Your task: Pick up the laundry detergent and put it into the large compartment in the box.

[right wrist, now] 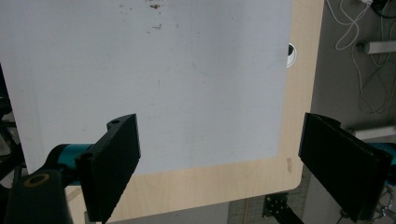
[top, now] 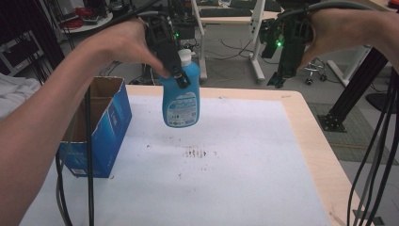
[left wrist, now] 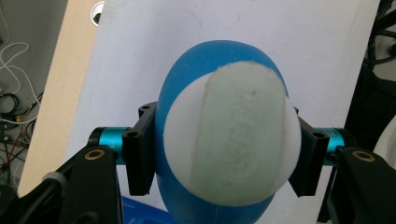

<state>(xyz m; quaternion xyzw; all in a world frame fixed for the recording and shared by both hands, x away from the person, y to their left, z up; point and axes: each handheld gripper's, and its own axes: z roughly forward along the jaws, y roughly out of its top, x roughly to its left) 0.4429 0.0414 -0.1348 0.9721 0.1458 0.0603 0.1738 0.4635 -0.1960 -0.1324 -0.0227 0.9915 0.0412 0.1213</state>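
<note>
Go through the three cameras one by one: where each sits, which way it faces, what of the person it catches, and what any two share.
High view: above the person's side, facing forward and down on the table; both forearms, left claw gripping the bottle, right claw raised, box at left.
Left gripper view: on the left claw, looking down onto the bottle's cap; both jaws clamp it.
Right gripper view: on the right claw, looking down; jaws apart, empty.
Shared: the white mat, all three.

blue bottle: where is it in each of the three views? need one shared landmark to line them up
High view: blue bottle hangs upper centre, clamped by the left gripper, right of the blue cardboard box.
Left gripper view: centre, seen from above, white cap facing the camera, jaws closed on its sides.
Right gripper view: not in it.
Shared landmark: the white mat on the wooden table.
</note>
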